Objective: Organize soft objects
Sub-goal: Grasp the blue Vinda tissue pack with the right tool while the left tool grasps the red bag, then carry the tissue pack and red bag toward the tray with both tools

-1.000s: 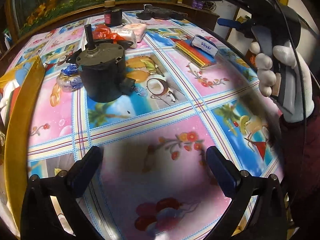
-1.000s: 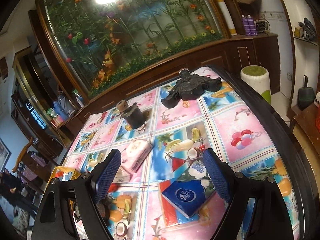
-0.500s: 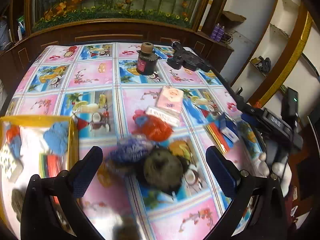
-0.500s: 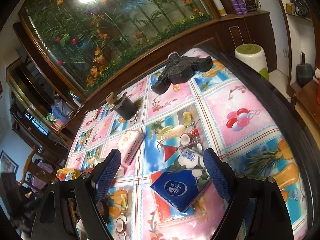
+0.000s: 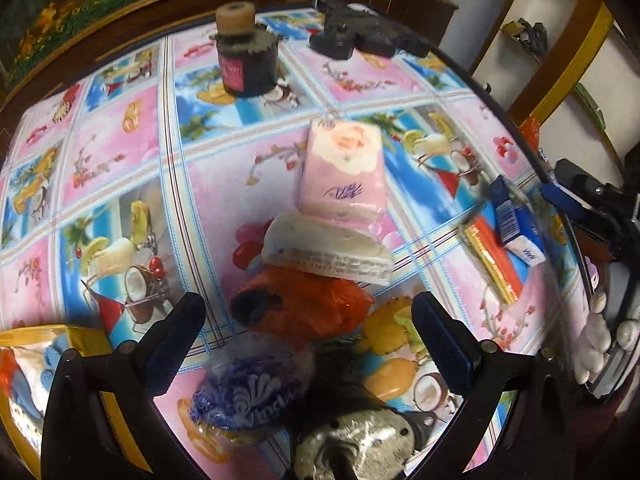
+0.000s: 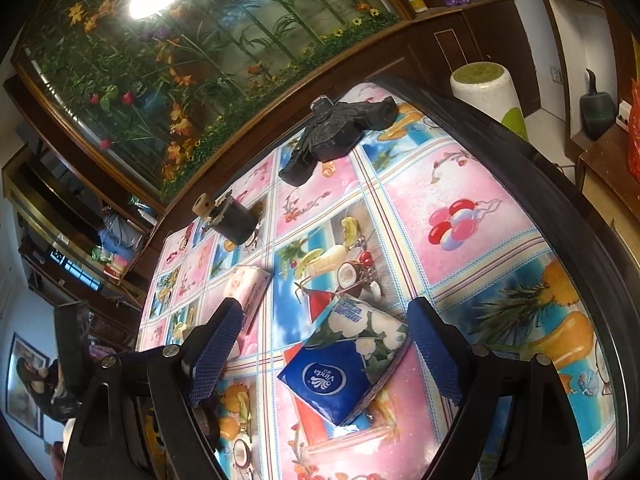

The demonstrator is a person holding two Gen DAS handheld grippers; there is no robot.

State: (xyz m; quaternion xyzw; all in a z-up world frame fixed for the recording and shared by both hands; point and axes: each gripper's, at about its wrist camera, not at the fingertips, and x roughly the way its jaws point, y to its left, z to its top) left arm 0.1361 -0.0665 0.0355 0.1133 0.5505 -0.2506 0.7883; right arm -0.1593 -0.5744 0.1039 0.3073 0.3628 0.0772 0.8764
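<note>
Plainly, both tools stood open and empty over the worktop (image 5: 120, 152). The left tool (image 5: 308, 340) hovered low in the left view above a huddle of soft things: an orange-red bundle (image 5: 308, 308) at lower centre, a blue-printed wrapped pack (image 5: 248, 392) below it, a white pack (image 5: 328, 248) just above, touching the pink tissue pack (image 5: 344, 172) beyond. A hard grey motor (image 5: 356, 448) sat at the bottom edge, pressed close to the blue pack, and a yellow box (image 5: 60, 332) already holding soft items showed at lower left. The right tool (image 6: 324, 344) hung over the blue Vinda tissue pack (image 6: 344, 364), which lay atop a red and yellow strip. I judged the crowding the main hazard: closing on the orange bundle might snag its neighbours or nudge the motor, and a slack plastic wrapper could slip free on the way to the box.
</note>
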